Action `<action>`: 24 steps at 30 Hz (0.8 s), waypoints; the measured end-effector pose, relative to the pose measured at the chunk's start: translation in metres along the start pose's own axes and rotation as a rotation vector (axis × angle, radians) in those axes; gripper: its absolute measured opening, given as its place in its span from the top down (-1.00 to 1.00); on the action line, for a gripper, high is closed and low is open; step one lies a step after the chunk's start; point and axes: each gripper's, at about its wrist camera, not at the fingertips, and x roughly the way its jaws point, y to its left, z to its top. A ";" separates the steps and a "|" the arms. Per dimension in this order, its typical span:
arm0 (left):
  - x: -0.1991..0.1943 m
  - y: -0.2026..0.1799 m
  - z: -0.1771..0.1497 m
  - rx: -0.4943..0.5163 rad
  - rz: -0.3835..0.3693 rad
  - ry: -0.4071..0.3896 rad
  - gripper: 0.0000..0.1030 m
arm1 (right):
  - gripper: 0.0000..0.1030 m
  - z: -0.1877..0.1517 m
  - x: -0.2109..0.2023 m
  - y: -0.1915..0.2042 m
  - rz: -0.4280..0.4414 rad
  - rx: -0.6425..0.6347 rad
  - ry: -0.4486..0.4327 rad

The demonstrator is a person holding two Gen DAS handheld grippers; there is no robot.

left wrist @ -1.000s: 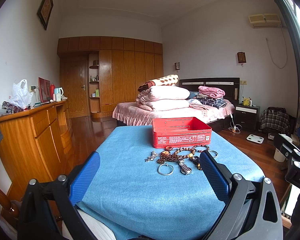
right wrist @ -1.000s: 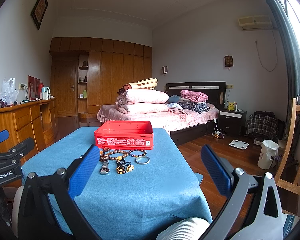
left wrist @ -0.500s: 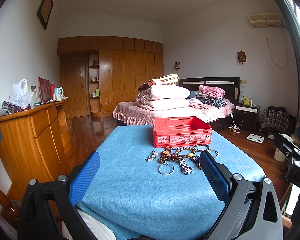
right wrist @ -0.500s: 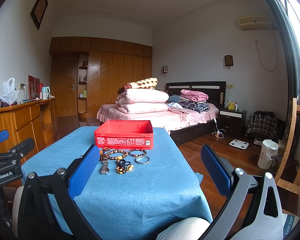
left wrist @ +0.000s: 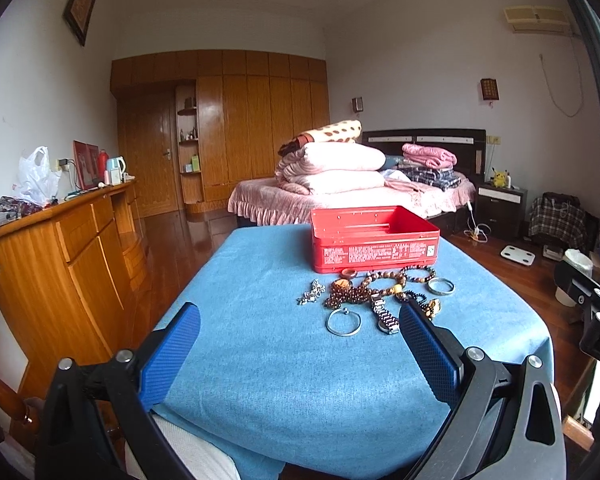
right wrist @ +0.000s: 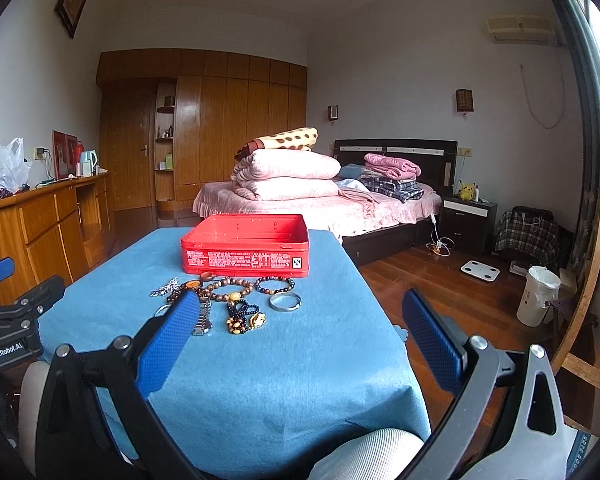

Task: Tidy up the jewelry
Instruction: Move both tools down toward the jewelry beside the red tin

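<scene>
Both grippers hover at the near edge of a table under a blue cloth, aimed toward the far end.

Left gripper: jaws spread wide, nothing between the blue pads. Right gripper: same, wide apart and empty; its left pad overlaps part of the jewelry in the right wrist view but sits nearer the camera, not on it.

Red metal tin, lid off, stands at the far end of the cloth, printed label facing the cameras. Inside not visible from this low angle.

Jewelry lies loose in a cluster on the cloth just in front of the tin:
- silver chain piece at the left edge of the cluster
- brown beaded bracelets, several overlapping, 1 nearly touching the tin's front wall
- dark beaded bracelet on the right side
- plain silver bangle at the far right
- thin silver hoop bangle, nearest the left gripper
- metal-band wristwatch beside that hoop
- dark beads with what may be amber pendants; too small to be sure

Behind: bed with folded pink quilts, wooden sideboard on the left.
</scene>
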 end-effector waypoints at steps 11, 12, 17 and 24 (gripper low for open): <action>0.073 -0.005 0.002 0.024 -0.004 0.123 -0.89 | -0.90 0.001 0.064 0.003 0.044 0.000 0.102; 0.079 -0.004 0.001 0.025 -0.001 0.132 -0.89 | -0.90 0.001 0.071 0.003 0.052 0.005 0.116; 0.122 0.003 0.002 0.008 0.001 0.210 -0.89 | -0.90 -0.002 0.112 0.002 0.078 0.009 0.195; 0.177 0.018 0.004 -0.024 -0.006 0.305 -0.89 | -0.90 0.000 0.166 -0.003 0.101 0.023 0.288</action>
